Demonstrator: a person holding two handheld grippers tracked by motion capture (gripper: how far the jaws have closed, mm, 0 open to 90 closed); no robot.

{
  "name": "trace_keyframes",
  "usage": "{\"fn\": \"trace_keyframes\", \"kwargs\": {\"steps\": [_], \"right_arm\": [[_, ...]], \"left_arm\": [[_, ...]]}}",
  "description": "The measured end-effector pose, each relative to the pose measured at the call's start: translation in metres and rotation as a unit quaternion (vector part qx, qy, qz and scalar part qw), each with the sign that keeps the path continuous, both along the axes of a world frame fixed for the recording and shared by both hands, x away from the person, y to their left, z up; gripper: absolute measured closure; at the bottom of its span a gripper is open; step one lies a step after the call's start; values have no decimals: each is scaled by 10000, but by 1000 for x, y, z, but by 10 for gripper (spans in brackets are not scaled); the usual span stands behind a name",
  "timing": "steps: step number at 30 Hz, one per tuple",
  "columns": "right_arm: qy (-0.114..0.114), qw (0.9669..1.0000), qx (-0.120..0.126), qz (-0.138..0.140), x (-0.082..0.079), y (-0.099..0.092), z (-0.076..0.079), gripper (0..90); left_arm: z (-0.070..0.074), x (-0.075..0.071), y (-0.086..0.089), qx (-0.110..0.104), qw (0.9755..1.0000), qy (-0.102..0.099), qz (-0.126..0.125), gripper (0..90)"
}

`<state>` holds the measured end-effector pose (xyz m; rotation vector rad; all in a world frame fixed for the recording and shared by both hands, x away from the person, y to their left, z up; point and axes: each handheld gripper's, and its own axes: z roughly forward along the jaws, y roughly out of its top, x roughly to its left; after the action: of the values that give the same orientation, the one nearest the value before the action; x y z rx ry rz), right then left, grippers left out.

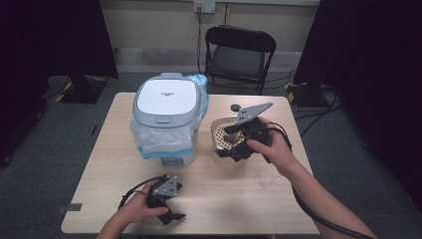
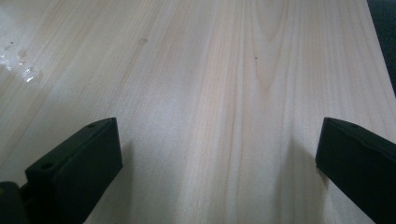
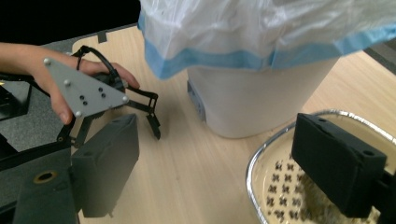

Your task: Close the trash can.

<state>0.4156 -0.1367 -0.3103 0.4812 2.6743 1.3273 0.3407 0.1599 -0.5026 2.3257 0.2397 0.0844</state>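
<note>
A metal bowl with a perforated bottom [image 1: 220,133] sits on the wooden table [image 1: 114,149], right of a white lidded bin [image 1: 164,99]. My right gripper [image 1: 230,152] hangs over the bowl's near edge. In the right gripper view it [image 3: 219,163] is open: one jaw is above the inside of the bowl [image 3: 261,191], the other above bare table, and the pads press on nothing. My left gripper [image 1: 173,217] rests at the table's front left, open [image 2: 219,158] over bare wood. It is also seen from the right gripper view [image 3: 150,119], held by a hand.
The bin [image 3: 261,107] is lined with a clear plastic bag with a blue band [image 3: 243,58] that hangs over its sides. A wet patch [image 1: 261,181] lies on the table near the right forearm. A black folding chair [image 1: 239,55] stands behind the table.
</note>
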Motion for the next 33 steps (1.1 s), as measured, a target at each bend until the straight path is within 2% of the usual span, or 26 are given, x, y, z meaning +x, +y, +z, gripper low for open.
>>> {"fn": "trace_keyframes", "kwargs": {"steps": [4,5,13,17,29,33], "right_arm": [[19,10000,0,-8,-4,-5,-6,148],[56,10000,23,-3,-5,-8,-8,148],[166,9998,-84,-16,-12,-22,-28,148],[222,9997,-52,-29,-15,-28,-38,148],[337,9990,-288,-64,-24,-43,-73,148],[328,9988,-376,14,-28,-45,-85,149]], "left_arm": [[0,0,0,-1,10000,3,2,0],[0,-1,0,-11,10000,90,0,0],[0,-1,0,-10,10000,88,1,0],[0,-1,0,-11,10000,86,2,0],[0,-1,0,-9,10000,85,0,0],[0,-1,0,-7,10000,84,-2,0]]}}
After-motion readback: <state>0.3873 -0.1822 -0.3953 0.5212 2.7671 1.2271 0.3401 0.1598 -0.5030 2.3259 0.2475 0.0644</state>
